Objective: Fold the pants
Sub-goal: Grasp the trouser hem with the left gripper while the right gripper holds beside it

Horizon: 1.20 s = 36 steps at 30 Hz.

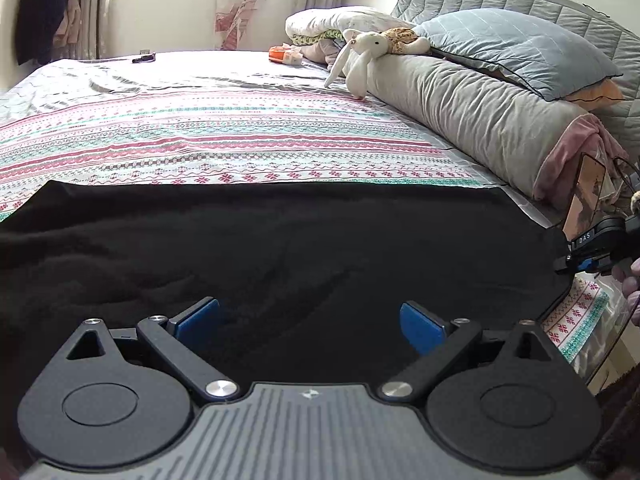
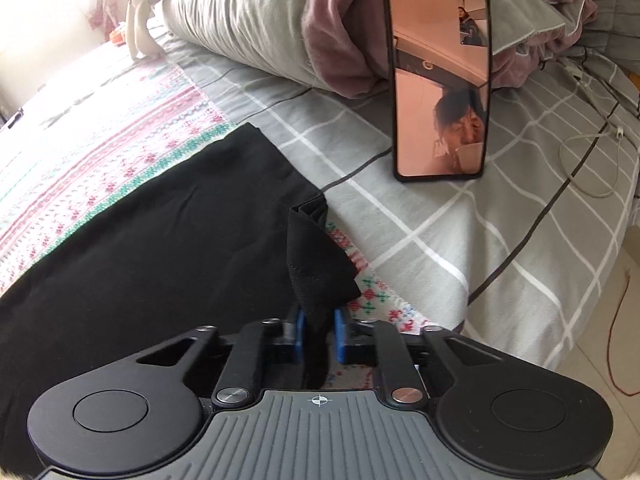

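Jaws on my right gripper [image 2: 318, 334] are clamping a bunched corner of the black fabric pants [image 2: 160, 232]; left gripper [image 1: 310, 322] is hovering with jaws wide apart over them. Pants are lying flat across the patterned striped bedsheet [image 1: 208, 136], near the propped-up phone [image 2: 440, 80].

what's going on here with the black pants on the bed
A person is folding black pants spread flat on a patterned bedsheet. The right gripper is shut on a bunched corner of the fabric at the pants' edge. The left gripper is open over the pants, holding nothing. A phone stands propped against the bedding nearby.
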{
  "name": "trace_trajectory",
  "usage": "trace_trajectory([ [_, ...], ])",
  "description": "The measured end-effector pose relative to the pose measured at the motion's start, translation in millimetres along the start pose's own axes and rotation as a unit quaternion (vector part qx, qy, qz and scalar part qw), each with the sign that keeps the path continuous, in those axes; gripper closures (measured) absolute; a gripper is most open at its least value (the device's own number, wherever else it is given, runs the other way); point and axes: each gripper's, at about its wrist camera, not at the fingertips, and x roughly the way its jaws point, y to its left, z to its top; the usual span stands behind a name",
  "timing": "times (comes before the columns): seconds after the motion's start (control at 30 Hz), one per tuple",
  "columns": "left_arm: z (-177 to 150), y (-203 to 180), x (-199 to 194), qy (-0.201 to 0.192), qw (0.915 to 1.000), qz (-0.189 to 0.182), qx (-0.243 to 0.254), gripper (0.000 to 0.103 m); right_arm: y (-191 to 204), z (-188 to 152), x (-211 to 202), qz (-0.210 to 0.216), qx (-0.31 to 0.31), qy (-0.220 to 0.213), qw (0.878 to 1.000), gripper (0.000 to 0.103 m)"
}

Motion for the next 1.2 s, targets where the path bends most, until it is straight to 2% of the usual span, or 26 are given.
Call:
trace_trajectory([
  [0.13,2,10,4,0.008,0.9994,-0.007,-0.032,0.0,19,-5,-11,0.009,-0.022,-0.034,0.999,0.093],
  [0.33,5,25,11,0.021,0.9957,-0.02,-0.088,0.0,77,-23,-40,0.056,-0.135,-0.093,0.985,0.093],
  [0.57,3,45,13,0.034,0.9849,-0.047,-0.163,0.0,156,-60,-56,0.128,-0.269,-0.093,0.95,0.093],
  [0.77,4,54,10,0.031,0.9812,-0.045,-0.185,0.0,210,-112,-70,0.181,-0.395,-0.08,0.897,0.093],
  [0.83,4,57,9,0.03,0.9796,-0.045,-0.193,0.0,220,-127,-71,0.202,-0.416,-0.061,0.885,0.093],
  [0.93,3,63,9,0.03,0.9755,-0.049,-0.213,0.0,228,-146,-73,0.23,-0.432,-0.032,0.871,0.093],
  [1.03,3,71,8,0.032,0.968,-0.055,-0.243,0.0,233,-164,-77,0.225,-0.46,-0.046,0.858,0.088],
  [1.13,3,78,9,0.034,0.96,-0.063,-0.271,0.0,234,-166,-77,0.218,-0.466,-0.057,0.856,0.084],
  [1.2,3,80,8,0.035,0.9557,-0.067,-0.284,0.0,232,-164,-77,0.215,-0.459,-0.061,0.86,0.071],
])
